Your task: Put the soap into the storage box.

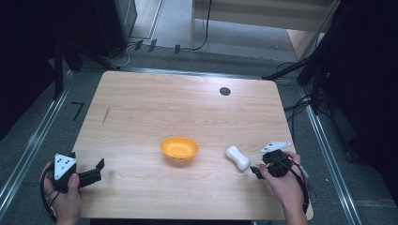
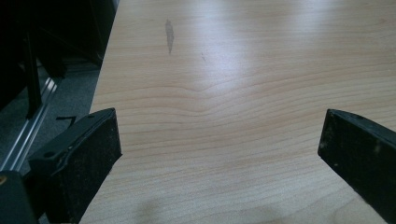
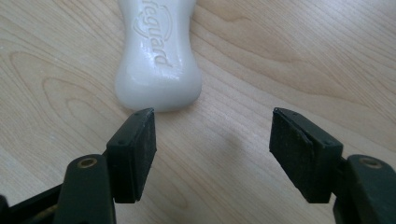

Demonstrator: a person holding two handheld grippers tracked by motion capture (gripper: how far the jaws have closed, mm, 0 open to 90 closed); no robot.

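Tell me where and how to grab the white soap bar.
Grip the soap bar across its narrow waist, coming from the near end where the right tool waits, open. It lies flat on the table, and the pinched middle suits the pads better than the bulging ends.

Surface: pale wood-grain surface (image 1: 155, 112), smooth, slight sheen.
Soap: white waisted soap bar (image 3: 159, 56), glossy.
Bowl: orange perforated plastic bowl (image 1: 179, 148), matt.

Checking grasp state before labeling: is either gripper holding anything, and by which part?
Nothing is held. The right gripper is open just short of the white soap bar, pads off it. The left gripper is open over bare table.
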